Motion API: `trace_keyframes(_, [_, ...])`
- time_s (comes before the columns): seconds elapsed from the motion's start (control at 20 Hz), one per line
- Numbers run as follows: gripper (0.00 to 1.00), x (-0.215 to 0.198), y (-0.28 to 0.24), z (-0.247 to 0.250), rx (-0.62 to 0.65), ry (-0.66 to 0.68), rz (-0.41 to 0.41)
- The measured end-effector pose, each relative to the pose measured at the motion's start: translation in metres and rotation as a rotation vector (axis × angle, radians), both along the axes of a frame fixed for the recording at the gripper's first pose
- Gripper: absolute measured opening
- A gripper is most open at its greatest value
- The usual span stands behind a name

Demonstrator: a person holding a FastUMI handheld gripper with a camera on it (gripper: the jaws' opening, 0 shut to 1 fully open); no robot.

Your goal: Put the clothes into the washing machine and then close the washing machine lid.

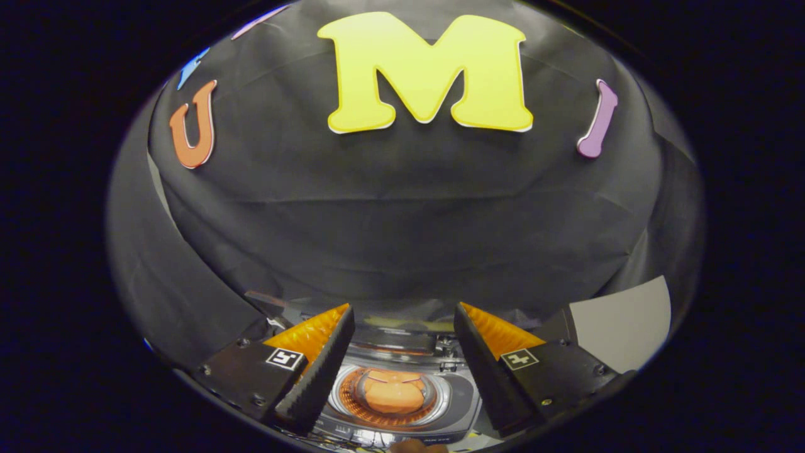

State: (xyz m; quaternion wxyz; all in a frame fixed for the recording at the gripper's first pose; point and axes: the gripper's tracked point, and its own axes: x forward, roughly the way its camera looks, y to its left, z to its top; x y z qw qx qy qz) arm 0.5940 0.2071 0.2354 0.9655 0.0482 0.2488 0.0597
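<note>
I see the washing machine (402, 402) below my gripper (402, 321), between the two fingers and a little under their tips. Its top is open, and the round drum opening (390, 393) has a shiny metal rim all around. Inside the drum lies an orange piece of clothes (393, 395); it sits in the middle of the opening and does not reach over the rim. The dark top panel of the machine goes around the rim on every side I can see. Behind the drum opening, on the far side of the machine, I see the raised lid (402, 336) with its hinge parts, but this area is small and I cannot tell exactly how far it stands up.

My gripper is spread wide and holds nothing. Both fingers (321, 365) are apart from the machine, one on each side of the drum opening, so the gap between them is free above the drum.

Beyond the machine rises the black cloth wall (402, 239) of the booth, close behind the lid. To the right of the machine a grey flat panel (622, 321) shows beside the wall. At the near edge of the machine, something brownish (415, 445) shows; I cannot tell what it is.
</note>
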Motion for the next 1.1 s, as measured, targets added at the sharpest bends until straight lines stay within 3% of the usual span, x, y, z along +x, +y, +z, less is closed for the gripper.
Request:
trace_keyframes(0.6, [0.99, 0.069, 0.02, -0.03, 0.002, 0.062, 0.027])
trace_keyframes(1.1, [0.99, 0.09, 0.033, -0.063, 0.054, 0.124, 0.008])
